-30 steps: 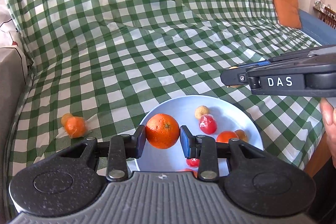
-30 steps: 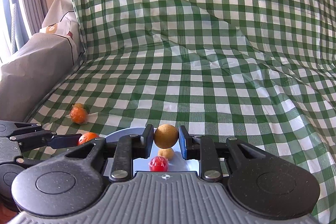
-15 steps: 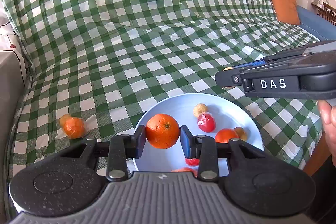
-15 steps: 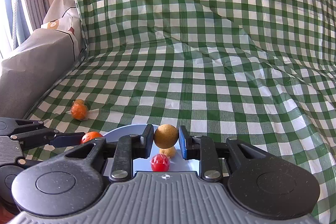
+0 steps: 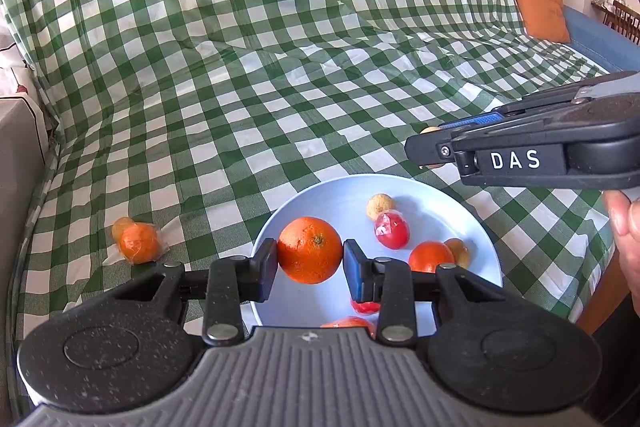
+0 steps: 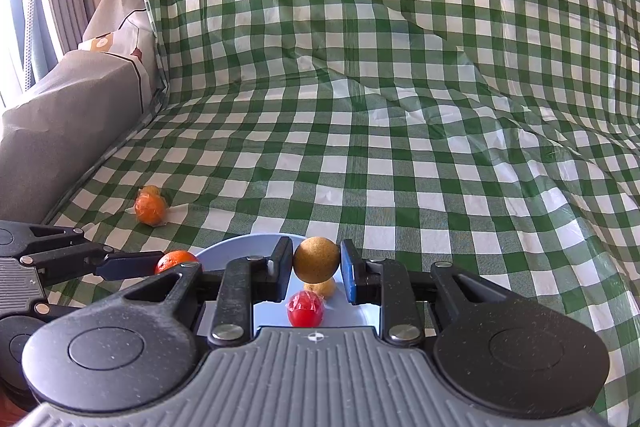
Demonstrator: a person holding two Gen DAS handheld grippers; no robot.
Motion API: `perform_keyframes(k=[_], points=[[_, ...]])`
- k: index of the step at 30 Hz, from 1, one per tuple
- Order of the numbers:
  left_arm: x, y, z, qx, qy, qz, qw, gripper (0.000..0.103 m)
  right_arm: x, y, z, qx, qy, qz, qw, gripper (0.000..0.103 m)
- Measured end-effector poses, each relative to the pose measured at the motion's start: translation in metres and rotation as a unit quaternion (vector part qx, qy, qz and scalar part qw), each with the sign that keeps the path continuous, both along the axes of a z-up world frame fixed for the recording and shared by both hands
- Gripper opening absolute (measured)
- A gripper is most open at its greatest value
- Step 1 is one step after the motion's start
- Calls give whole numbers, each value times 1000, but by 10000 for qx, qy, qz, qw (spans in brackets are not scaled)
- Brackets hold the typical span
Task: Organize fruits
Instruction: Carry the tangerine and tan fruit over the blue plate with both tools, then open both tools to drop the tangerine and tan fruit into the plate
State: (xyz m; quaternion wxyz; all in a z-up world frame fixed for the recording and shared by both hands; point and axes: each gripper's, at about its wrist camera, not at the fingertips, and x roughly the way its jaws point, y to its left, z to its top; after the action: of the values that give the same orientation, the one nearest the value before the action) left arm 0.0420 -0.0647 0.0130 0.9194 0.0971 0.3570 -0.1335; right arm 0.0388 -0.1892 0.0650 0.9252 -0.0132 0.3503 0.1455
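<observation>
My left gripper [image 5: 310,263] is shut on an orange [image 5: 310,250] and holds it above the near left part of a pale blue plate [image 5: 332,195]. On the plate lie a red wrapped fruit [image 5: 392,229], a small tan fruit [image 5: 380,206], another orange [image 5: 430,257] and more fruit partly hidden. My right gripper [image 6: 316,269] is shut on a brown round fruit [image 6: 317,259] above the plate's far rim [image 6: 240,245]. It shows from the side in the left wrist view [image 5: 432,147].
A wrapped orange [image 5: 138,242] with a small fruit behind it lies on the green checked cloth [image 5: 280,87] left of the plate. A grey armrest [image 6: 60,115] stands at the left. An orange cushion [image 5: 536,7] sits far right.
Both grippers have drifted slightly with their fruit held; the right gripper has shifted a little left over the plate. Nothing was let go.
</observation>
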Motion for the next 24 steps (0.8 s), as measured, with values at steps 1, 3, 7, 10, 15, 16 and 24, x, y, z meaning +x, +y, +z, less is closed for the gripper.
perform_keyframes(k=[1,3,7,10,15,16,24], points=[[0,0,0,-2,2,-2,10000,39,0,0,0,-4,3,1,10000,27],[0,-1,-1,0,1,-7,10000,39,-1,0,-1,-3,2,5,10000,27],[0,-1,-1,3,9,-24,10000,39,-2,1,-2,-14,13,6,10000,27],[0,-1,-1,1,11,-36,10000,39,-3,1,-2,-21,13,7,10000,27],[0,-2,-1,15,16,-43,10000,39,-1,1,-3,-31,27,25,10000,27],[-1,-2,-1,20,21,-45,10000,39,0,2,-4,-34,31,29,10000,27],[0,-2,-2,8,24,-52,10000,39,-1,3,-7,-63,59,62,9999,27]])
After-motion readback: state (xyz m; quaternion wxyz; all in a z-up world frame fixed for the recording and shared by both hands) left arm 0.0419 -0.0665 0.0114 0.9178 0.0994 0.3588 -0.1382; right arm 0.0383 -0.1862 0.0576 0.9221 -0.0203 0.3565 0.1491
